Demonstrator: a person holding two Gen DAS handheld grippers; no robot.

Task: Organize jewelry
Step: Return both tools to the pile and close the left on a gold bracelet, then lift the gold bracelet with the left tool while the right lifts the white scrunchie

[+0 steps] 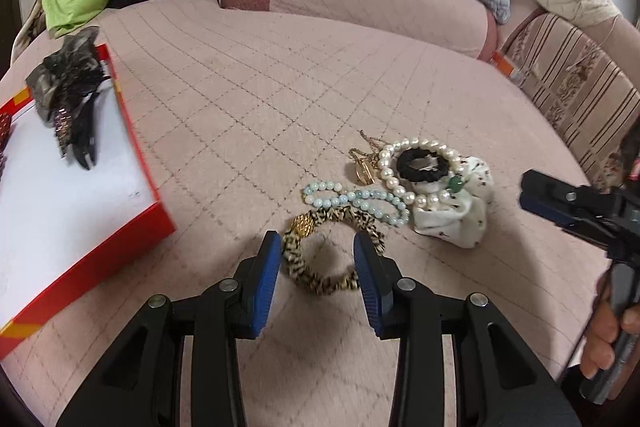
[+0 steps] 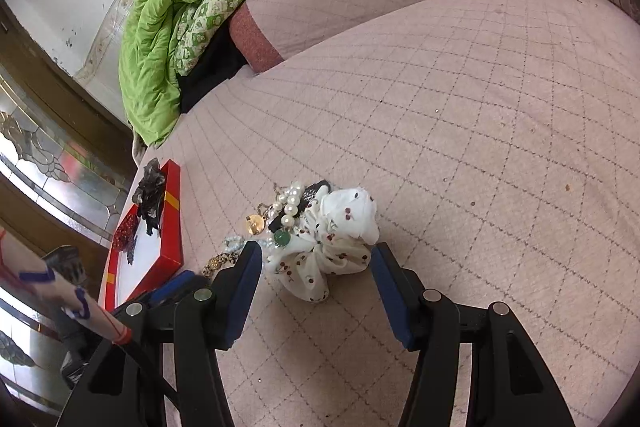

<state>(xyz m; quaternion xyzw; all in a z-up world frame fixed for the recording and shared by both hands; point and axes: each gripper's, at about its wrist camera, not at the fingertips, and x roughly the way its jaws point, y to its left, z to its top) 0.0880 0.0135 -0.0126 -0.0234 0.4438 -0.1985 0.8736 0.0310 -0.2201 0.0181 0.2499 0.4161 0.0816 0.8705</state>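
Nearest in the left wrist view, the left gripper [image 1: 316, 259] hangs over the pink quilted bed [image 1: 248, 115] with its jaws spread and empty, straddling the leopard-print bracelet [image 1: 328, 255], a soft fabric-covered ring with a gold clasp [image 1: 303, 225]. It looks light and yielding; a pinch across the fabric band, away from the clasp, seems safest. Just beyond lie the pale blue bead strand [image 1: 356, 201], the pearl strand [image 1: 404, 179] around a black hair tie [image 1: 420, 165], and a gold chain [image 1: 366, 163]; these are smooth and likely to slip and tangle. The right gripper [image 2: 316, 279], jaws also spread and empty, frames the white spotted scrunchie [image 2: 332, 239], soft and easily gathered at its bunched middle. Far left, the red box [image 1: 136, 155] holds a dark hair claw [image 1: 72, 99].
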